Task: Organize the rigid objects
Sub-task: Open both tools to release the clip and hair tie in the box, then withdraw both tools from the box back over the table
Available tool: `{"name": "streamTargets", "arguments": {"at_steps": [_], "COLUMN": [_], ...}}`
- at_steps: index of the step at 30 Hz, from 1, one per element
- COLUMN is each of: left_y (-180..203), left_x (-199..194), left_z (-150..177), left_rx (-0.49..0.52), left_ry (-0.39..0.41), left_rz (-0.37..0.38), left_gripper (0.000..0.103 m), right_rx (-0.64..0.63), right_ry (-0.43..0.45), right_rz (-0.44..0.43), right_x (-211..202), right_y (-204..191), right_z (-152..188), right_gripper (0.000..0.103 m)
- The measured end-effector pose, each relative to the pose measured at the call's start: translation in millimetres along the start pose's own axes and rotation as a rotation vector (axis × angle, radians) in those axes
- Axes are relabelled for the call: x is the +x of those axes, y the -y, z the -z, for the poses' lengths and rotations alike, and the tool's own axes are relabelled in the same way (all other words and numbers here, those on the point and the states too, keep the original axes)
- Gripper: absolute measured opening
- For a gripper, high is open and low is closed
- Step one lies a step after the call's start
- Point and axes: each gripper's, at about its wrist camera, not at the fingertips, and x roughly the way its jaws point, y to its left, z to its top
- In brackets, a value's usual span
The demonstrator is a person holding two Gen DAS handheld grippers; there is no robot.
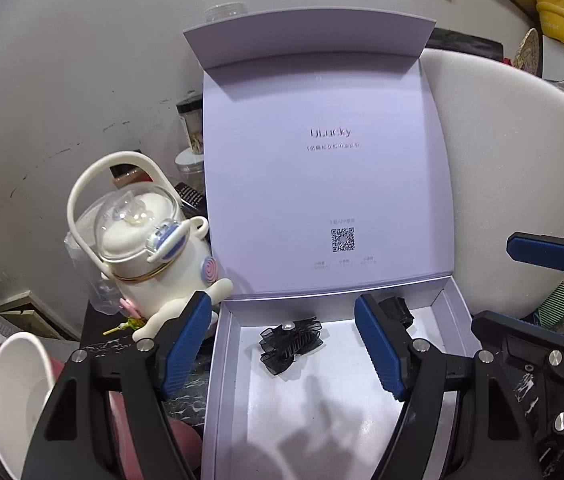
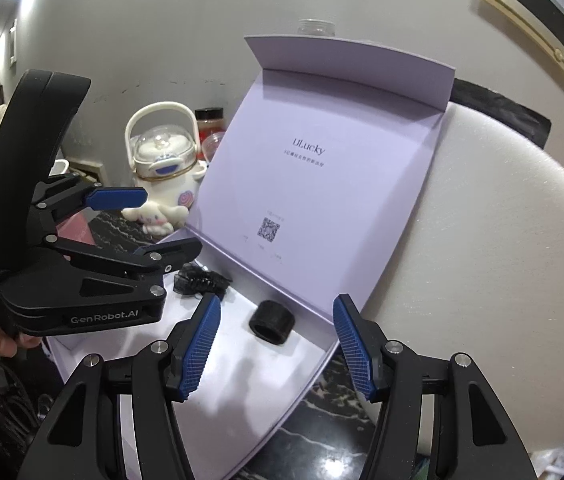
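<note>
A: What stands around the lilac gift box (image 1: 218,360)?

B: To its left, a cream kettle-shaped bottle (image 1: 150,248) with a clear dome lid and a loop handle, with a white long-eared figurine (image 2: 158,216) at its foot. A white paper cup (image 1: 18,392) lies near left. Jars (image 1: 192,128) crowd the far wall, and a white foam sheet (image 1: 513,184) leans on the right, behind the raised lid (image 1: 321,160).

A: And inside the box?

B: A black ribbon hair claw with a pearl (image 1: 289,340) lies near the far left of the white floor; a black ring-shaped band (image 2: 272,322) sits to its right, partly hidden by a blue pad (image 1: 377,352) in the left view.

A: The tongs?

B: The left gripper (image 1: 282,348) is released, pads spread above the claw, gripping nothing. The right gripper (image 2: 278,348) is also released, empty, its pads either side of the band without touching it.
</note>
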Motion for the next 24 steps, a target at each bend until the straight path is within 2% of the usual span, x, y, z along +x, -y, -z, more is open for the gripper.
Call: {"name": "streamTargets", "arguments": {"at_steps": [20, 24], "left_y": [7.2, 10.0], "left_x": [-82.6, -101.3], "left_z": [-4.4, -0.3], "left_rx": [0.021, 0.024], "left_ry": [0.132, 0.163], "left_rz": [-0.021, -0.024], "left_gripper": [0.075, 0.087], "right_rx": [-0.017, -0.015], "right_ry": [0.121, 0.137], "right_rz": [0.052, 0.057], "right_x": [-84.4, -97.3], "right_y": [-15.9, -19.8], "right_z": [0.4, 2.0], "right_gripper": [0.059, 0.060]}}
